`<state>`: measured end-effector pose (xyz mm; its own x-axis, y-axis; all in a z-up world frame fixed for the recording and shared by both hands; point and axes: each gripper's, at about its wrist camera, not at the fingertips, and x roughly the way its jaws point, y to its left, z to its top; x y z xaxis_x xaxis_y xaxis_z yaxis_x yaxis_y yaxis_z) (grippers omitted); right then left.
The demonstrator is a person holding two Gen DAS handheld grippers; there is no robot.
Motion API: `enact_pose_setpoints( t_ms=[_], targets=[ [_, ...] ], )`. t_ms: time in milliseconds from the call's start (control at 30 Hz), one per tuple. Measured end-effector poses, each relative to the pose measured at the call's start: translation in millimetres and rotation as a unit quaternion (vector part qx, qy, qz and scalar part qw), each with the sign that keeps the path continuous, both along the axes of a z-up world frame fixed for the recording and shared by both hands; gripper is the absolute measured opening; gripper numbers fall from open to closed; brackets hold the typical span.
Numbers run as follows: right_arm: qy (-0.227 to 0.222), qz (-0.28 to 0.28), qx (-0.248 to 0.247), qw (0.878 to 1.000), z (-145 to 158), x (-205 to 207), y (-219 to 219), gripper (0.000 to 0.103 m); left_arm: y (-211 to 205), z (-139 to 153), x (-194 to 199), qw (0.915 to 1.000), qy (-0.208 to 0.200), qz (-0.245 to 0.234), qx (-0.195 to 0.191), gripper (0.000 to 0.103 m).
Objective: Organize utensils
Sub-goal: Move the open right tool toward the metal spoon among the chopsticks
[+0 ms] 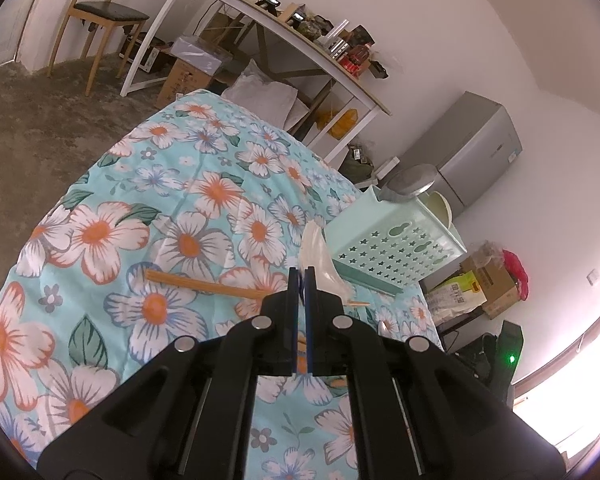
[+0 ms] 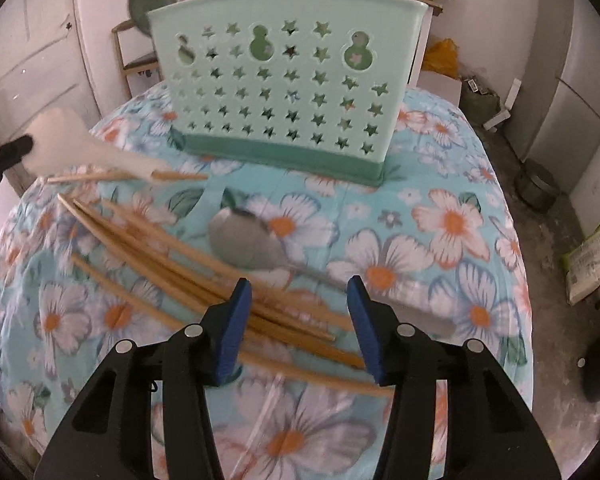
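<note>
Chopsticks lie fanned on the floral worktop under the half-open right gripper – drop lower, straddle several, then squeeze – while the left gripper pinches the white spoon.

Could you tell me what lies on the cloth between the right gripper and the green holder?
In the right wrist view, a metal spoon lies between right gripper and green holder.

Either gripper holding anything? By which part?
Left gripper is shut on the white spatula, by its blade edge. Right gripper holds nothing; chopsticks lie between its jaws.
</note>
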<state>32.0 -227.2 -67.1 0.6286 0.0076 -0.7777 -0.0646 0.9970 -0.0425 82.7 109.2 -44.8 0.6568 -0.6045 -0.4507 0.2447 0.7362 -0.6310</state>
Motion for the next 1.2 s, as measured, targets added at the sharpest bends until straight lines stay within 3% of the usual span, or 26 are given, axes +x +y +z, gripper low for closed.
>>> enact_pose_setpoints(
  t_ms=[233,467,800,1100,1133,1200],
  targets=[
    [-0.028,0.039,-0.061,0.997,21.2,-0.7,23.2,0.049,3.5,0.2,7.1,1.0,0.001,-0.001,-0.004,0.002],
    [-0.004,0.066,-0.096,0.993,14.6,23.6,32.0,0.049,4.9,-1.1,11.5,1.0,0.003,0.0,-0.007,0.002],
    [0.043,0.108,-0.083,0.99,5.8,44.5,41.7,0.049,0.2,-2.2,13.9,1.0,0.001,-0.001,-0.009,0.002],
    [0.03,0.104,-0.107,0.988,-6.2,60.6,54.4,0.049,0.6,-3.6,17.3,1.0,0.001,0.0,-0.009,0.002],
    [0.025,0.101,-0.106,0.989,-6.5,61.2,57.0,0.048,-0.4,-3.3,17.7,1.0,0.0,0.0,-0.009,0.002],
    [0.025,0.103,-0.095,0.99,-5.4,63.0,58.8,0.025,1.2,-3.1,17.7,1.0,-0.002,0.002,-0.006,0.002]
  ],
)
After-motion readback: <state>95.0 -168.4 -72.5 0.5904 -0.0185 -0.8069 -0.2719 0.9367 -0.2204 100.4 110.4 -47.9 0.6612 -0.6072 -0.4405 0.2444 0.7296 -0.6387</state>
